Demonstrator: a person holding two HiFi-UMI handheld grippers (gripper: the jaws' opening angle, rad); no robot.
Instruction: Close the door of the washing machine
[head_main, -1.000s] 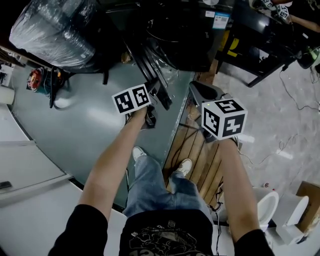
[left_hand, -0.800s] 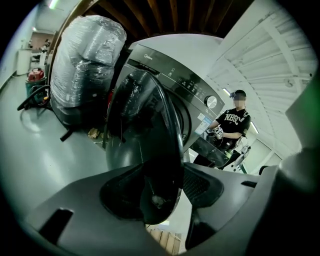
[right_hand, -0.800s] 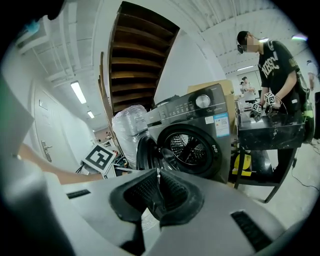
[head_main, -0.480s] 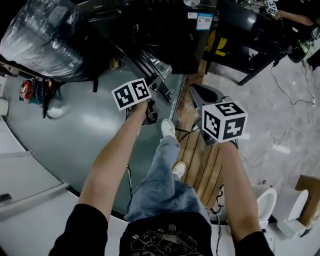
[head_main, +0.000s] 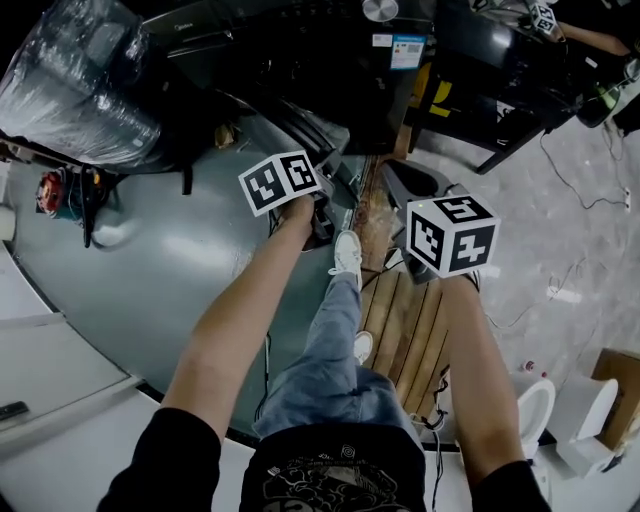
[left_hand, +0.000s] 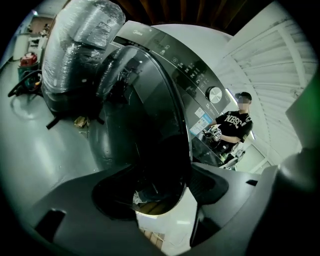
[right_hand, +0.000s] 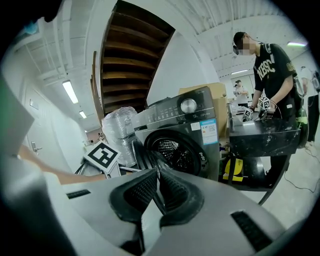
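Left gripper (left_hand: 162, 197): jaws apart, having just been opening, with the lower rim of the round dark-glass door (left_hand: 145, 125) in the gap but not pinched. Right gripper (right_hand: 159, 192): jaws closed together, empty. The door stands swung out beside the drum opening of the dark grey front-loading washing machine (right_hand: 192, 135). Recommended procedure: set one pad against the door near its free edge and push steadily toward the drum, keeping both jaws clear of the closing rim. Count: one machine, one door, two grippers.
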